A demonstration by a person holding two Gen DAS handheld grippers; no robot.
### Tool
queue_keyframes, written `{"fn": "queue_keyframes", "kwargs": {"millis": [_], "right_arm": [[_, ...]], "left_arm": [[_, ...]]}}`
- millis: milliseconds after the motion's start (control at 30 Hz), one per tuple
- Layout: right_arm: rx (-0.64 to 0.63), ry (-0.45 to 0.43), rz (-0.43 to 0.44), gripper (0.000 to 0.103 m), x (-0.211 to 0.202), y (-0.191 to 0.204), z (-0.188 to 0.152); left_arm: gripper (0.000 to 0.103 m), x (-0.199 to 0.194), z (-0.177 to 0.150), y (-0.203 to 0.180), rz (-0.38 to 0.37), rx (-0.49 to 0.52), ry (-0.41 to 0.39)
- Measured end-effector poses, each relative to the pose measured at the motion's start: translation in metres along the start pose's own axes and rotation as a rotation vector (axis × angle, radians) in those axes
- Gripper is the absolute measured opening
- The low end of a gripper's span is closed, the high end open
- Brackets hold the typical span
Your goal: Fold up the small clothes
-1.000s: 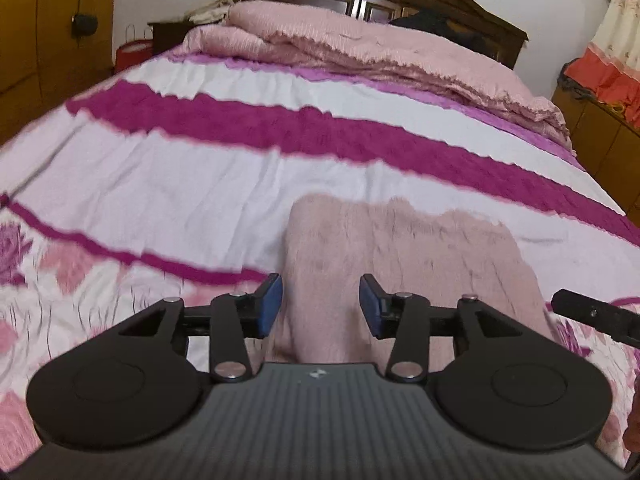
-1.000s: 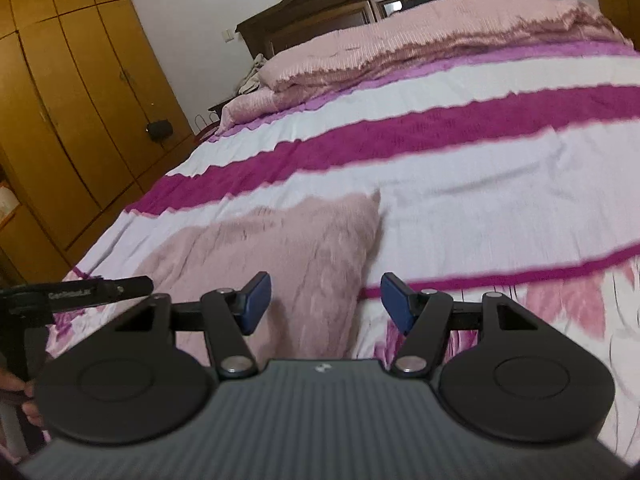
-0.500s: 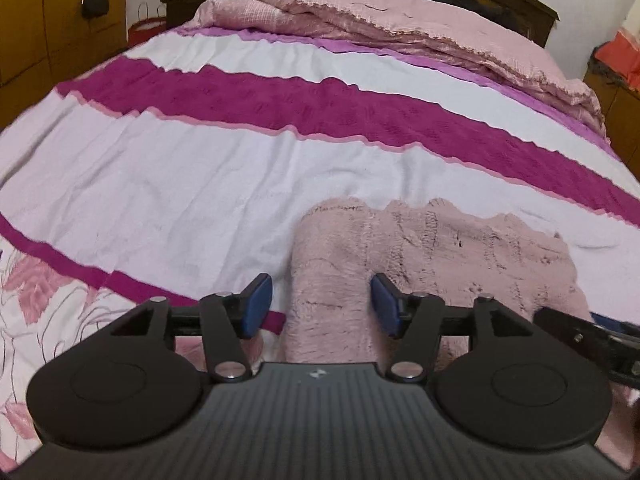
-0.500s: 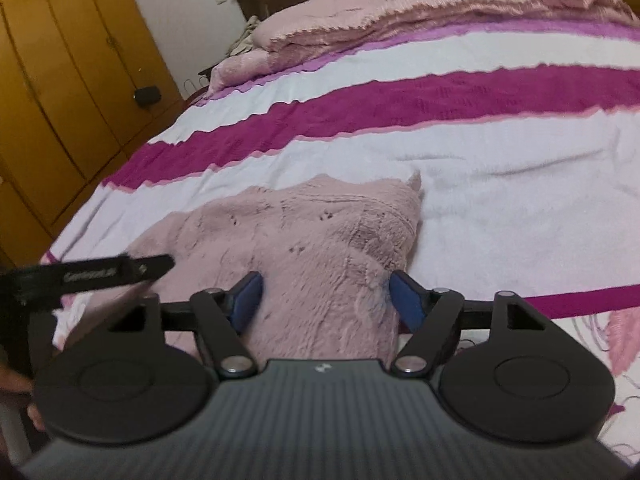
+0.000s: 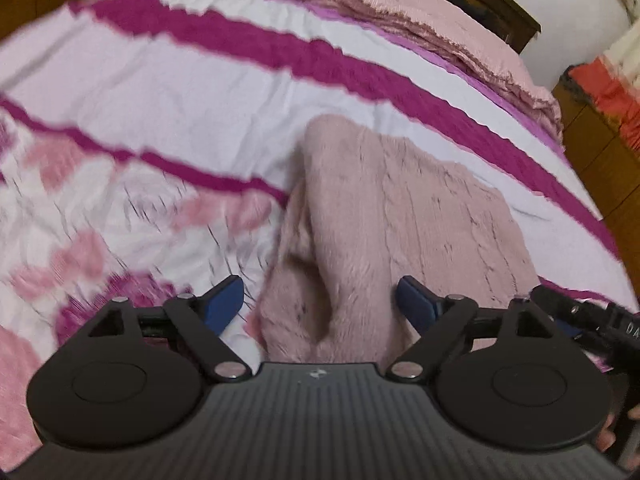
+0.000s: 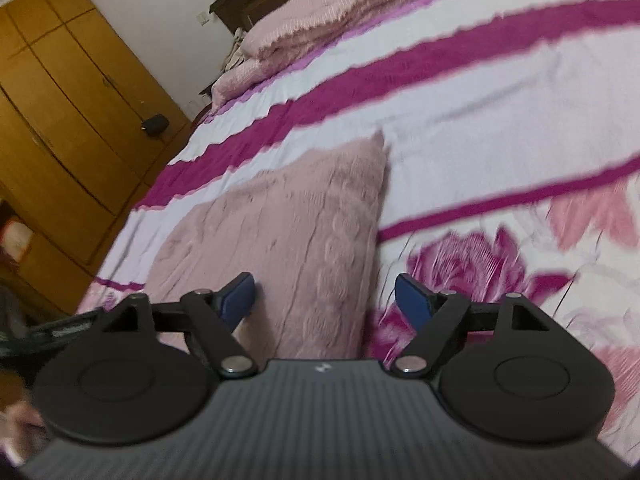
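Since half a second ago, both grippers have come lower and closer to the pale pink cable-knit sweater (image 5: 420, 216), and the jaws of both have spread wider. The sweater lies folded on the bed with the white, magenta-striped and rose-printed cover (image 5: 168, 92), near its front edge. The left gripper (image 5: 319, 299) has its jaws open, and the left edge of the sweater, where a loose fold bulges up, is between its blue pads (image 5: 224, 300). The right gripper (image 6: 325, 297) also has open jaws, and they stand on both sides of the sweater's right edge. Neither gripper is pinching the fabric. Both views are blurred.
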State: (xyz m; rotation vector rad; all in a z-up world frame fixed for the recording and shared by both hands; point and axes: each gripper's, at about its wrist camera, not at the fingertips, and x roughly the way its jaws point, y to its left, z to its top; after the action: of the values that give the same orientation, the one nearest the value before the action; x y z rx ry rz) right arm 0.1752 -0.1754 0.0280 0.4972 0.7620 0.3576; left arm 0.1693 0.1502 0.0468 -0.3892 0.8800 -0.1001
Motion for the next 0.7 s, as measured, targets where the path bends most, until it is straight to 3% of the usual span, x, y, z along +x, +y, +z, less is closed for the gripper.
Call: {"fn": "queue_keyframes", "kwargs": {"millis": [133, 233, 267, 300, 367, 433, 467, 600, 700], "right_arm": [[0.052, 0.097, 0.084, 0.082, 0.023, -0.006, -0.001], [0.058, 0.113, 0.122, 0.082, 0.04, -0.003, -0.004], [0.043, 0.11, 0.122, 0.079, 0.043, 0.001, -0.004], [0.032, 0.107, 0.123, 0.065, 0.043, 0.005, -0.004], [0.055, 0.112, 0.148, 0.056, 0.044, 0.007, 0.0], [0.069, 0.105, 0.166, 0.05, 0.037, 0.007, 0.004], [0.065, 0.093, 0.181, 0.049, 0.03, 0.009, 0.007], [0.143, 0.078, 0.253, 0.048, 0.005, 0.011, 0.014], [0.16, 0.082, 0.251, 0.048, -0.019, 0.01, 0.016]], "left_arm": [[0.089, 0.012, -0.006, 0.005, -0.104, -0.072, 0.011], [0.088, 0.021, -0.01, 0.005, -0.172, -0.113, 0.016], [0.088, 0.023, -0.011, 0.003, -0.204, -0.118, 0.018], [0.085, 0.025, -0.013, 0.002, -0.231, -0.12, 0.025], [0.077, 0.021, -0.015, -0.003, -0.23, -0.105, 0.019], [0.058, 0.014, -0.015, -0.003, -0.246, -0.114, 0.012], [0.055, 0.008, -0.015, 0.0, -0.268, -0.138, 0.013], [0.054, -0.013, -0.019, -0.01, -0.299, -0.148, 0.005], [0.054, -0.026, -0.033, -0.029, -0.33, -0.136, 0.017]]}}
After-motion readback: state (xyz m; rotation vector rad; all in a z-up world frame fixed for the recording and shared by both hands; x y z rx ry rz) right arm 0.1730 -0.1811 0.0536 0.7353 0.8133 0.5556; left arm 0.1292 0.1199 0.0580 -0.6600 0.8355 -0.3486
